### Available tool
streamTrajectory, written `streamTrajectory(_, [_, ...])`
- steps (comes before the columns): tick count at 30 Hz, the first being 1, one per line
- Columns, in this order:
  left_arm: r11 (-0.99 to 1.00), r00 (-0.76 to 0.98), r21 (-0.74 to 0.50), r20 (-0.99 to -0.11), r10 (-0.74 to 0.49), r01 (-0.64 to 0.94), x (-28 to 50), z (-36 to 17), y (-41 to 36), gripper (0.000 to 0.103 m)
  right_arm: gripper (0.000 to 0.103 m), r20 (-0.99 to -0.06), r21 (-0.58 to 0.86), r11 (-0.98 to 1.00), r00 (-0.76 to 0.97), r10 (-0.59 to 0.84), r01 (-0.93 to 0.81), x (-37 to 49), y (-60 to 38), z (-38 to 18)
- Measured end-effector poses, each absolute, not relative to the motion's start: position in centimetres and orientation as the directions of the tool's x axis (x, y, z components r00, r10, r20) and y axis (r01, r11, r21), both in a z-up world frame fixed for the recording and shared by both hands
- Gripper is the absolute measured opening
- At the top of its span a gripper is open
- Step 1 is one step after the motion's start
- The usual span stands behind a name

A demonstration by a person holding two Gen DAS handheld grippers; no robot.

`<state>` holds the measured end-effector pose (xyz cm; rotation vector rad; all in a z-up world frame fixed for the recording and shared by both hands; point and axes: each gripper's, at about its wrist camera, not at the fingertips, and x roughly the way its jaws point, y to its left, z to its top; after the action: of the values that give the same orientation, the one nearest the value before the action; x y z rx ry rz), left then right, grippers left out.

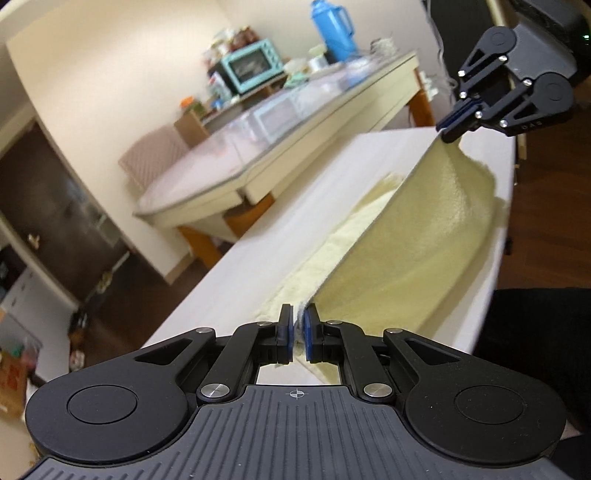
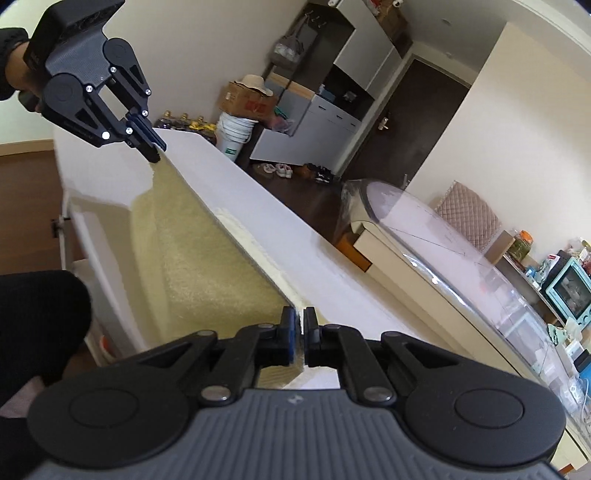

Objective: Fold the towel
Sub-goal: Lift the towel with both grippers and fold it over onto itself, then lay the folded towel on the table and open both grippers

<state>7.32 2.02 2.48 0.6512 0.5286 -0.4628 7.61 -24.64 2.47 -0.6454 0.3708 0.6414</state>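
A pale yellow towel is held taut above the white table by one long edge, its body hanging down to the tabletop. My left gripper is shut on one corner of that edge. My right gripper is shut on the other corner, seen at the upper right of the left wrist view. In the right wrist view the right gripper clamps the towel at the bottom, and the left gripper clamps it at the upper left over the white table.
A glass-topped dining table stands beyond the white table, with a blue thermos and a teal oven. A padded chair stands beside it. Cabinets, a bucket and shoes line the far wall. My dark-clothed body is at the table's near side.
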Motion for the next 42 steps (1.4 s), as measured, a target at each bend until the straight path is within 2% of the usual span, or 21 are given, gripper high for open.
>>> streamTrajectory(10, [0.731, 0.704, 0.375, -0.681, -0.201, 0.571, 15.5, 1.0, 1.9, 0.007, 0.005, -0.565, -0.351, 0.671, 0.719, 0.405, -0.654, 15.2, -24.5, 0.9])
streamTrajectory(20, [0.755, 0.666, 0.329, -0.723, -0.184, 0.567, 19.9, -1.4, 2.5, 0.012, 0.006, -0.631, -0.253, 0.723, 0.676, 0.381, -0.643, 19.4, -24.7, -1.6])
streamTrajectory(22, [0.757, 0.663, 0.329, -0.727, -0.179, 0.565, 20.2, -1.8, 2.5, 0.015, 0.007, -0.64, -0.244, 0.728, 0.67, 0.376, -0.641, 19.5, -24.8, -2.1])
streamTrajectory(25, [0.759, 0.668, 0.343, -0.727, -0.158, 0.553, 20.4, -2.5, 2.6, 0.027, 0.01, -0.644, -0.237, 0.735, 0.669, 0.371, -0.636, 19.5, -24.9, -2.4])
streamTrajectory(27, [0.774, 0.679, 0.342, -0.719, -0.149, 0.532, 20.5, -2.6, 3.1, 0.04, 0.018, -0.641, -0.234, 0.741, 0.673, 0.369, -0.63, 19.4, -25.1, -2.5])
streamTrajectory(29, [0.789, 0.685, 0.334, -0.714, -0.146, 0.516, 20.5, -2.4, 3.6, 0.046, 0.024, -0.636, -0.23, 0.75, 0.679, 0.366, -0.62, 19.5, -25.4, -2.5])
streamTrajectory(32, [0.817, 0.697, 0.309, -0.701, -0.15, 0.486, 20.4, -2.0, 4.6, 0.052, 0.026, -0.617, -0.185, 0.779, 0.688, 0.382, -0.599, 19.4, -26.3, -2.1])
streamTrajectory(33, [0.826, 0.701, 0.301, -0.697, -0.15, 0.476, 20.4, -1.9, 4.9, 0.056, 0.031, -0.607, -0.162, 0.791, 0.692, 0.391, -0.589, 19.3, -26.8, -1.9])
streamTrajectory(36, [0.856, 0.706, 0.264, -0.691, -0.154, 0.445, 20.5, -1.8, 5.8, 0.06, 0.045, -0.589, -0.123, 0.818, 0.705, 0.395, -0.561, 18.9, -27.6, -1.5])
streamTrajectory(42, [0.865, 0.703, 0.255, -0.697, -0.146, 0.432, 21.1, -2.3, 5.8, 0.062, 0.045, -0.595, -0.101, 0.842, 0.711, 0.376, -0.53, 18.4, -28.1, -1.9])
